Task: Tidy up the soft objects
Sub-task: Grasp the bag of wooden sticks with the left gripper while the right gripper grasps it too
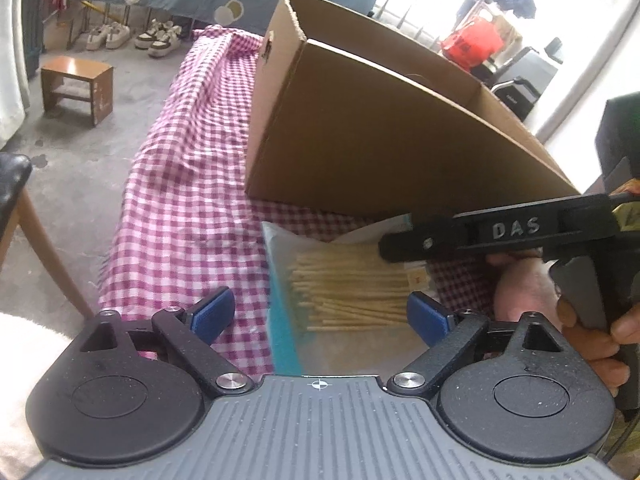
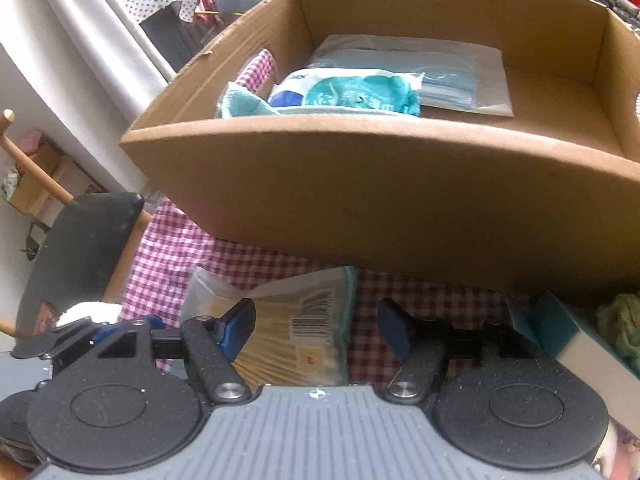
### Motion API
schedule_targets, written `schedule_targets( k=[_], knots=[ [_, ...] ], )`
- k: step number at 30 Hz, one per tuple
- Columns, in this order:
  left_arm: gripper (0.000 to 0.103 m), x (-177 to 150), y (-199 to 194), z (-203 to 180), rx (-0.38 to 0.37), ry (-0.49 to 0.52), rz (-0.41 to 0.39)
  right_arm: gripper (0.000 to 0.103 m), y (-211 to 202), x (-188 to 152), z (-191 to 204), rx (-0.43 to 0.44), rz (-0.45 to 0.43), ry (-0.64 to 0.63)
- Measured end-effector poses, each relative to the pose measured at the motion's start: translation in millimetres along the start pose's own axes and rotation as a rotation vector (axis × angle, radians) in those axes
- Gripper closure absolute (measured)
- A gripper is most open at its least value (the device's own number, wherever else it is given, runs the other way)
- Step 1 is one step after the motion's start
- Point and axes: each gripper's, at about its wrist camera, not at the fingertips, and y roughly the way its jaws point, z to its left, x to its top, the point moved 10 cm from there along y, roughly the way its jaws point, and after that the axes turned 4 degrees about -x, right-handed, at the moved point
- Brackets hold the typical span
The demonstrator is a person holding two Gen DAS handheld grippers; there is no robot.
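Observation:
A clear bag of thin beige sticks [image 1: 352,292] lies on the pink checked cloth [image 1: 188,208] in front of a cardboard box [image 1: 360,140]. My left gripper [image 1: 320,314] is open, its blue pads on either side of the bag. My right gripper [image 2: 316,330] is open over the same bag [image 2: 296,336], which shows a barcode label. The right gripper's arm [image 1: 500,232] reaches in from the right in the left wrist view. Inside the box [image 2: 360,184] lie a teal packet [image 2: 352,94], a flat clear bag of blue masks [image 2: 440,76] and a light blue cloth [image 2: 240,104].
A teal and white box [image 2: 572,340] and something green [image 2: 620,324] lie at the right on the cloth. A black-seated wooden chair [image 2: 80,248] stands left of the table. A small wooden stool [image 1: 76,88] and shoes [image 1: 132,36] are on the floor.

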Motion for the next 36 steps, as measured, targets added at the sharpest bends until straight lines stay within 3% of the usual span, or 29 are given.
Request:
schedule_targets(
  k=[5, 7, 10, 16, 21, 30, 36],
  knots=[
    [0.019, 3, 5, -4, 0.002, 0.036, -0.005, 0.039, 8, -7, -3, 0.007, 0.025, 0.003],
    [0.02, 3, 7, -6, -0.016, 0.037, -0.002, 0.049, 9, -7, -1, 0.024, 0.016, 0.003],
    [0.021, 4, 9, -8, -0.024, 0.03, -0.011, 0.051, 9, -8, 5, 0.063, 0.009, 0.006],
    [0.027, 7, 3, -4, -0.051, -0.046, -0.032, 0.068, 5, -8, 11, 0.075, -0.029, -0.006],
    [0.028, 11, -10, -4, -0.07, -0.076, -0.057, 0.074, -5, -6, 11, 0.094, -0.071, 0.003],
    [0.028, 27, -51, -18, -0.062, -0.057, -0.139, 0.076, -37, -1, 24, 0.139, -0.154, -0.012],
    [0.028, 56, -89, -38, -0.064, -0.025, -0.25, 0.076, -77, 8, 37, 0.207, -0.247, -0.022]
  ],
)
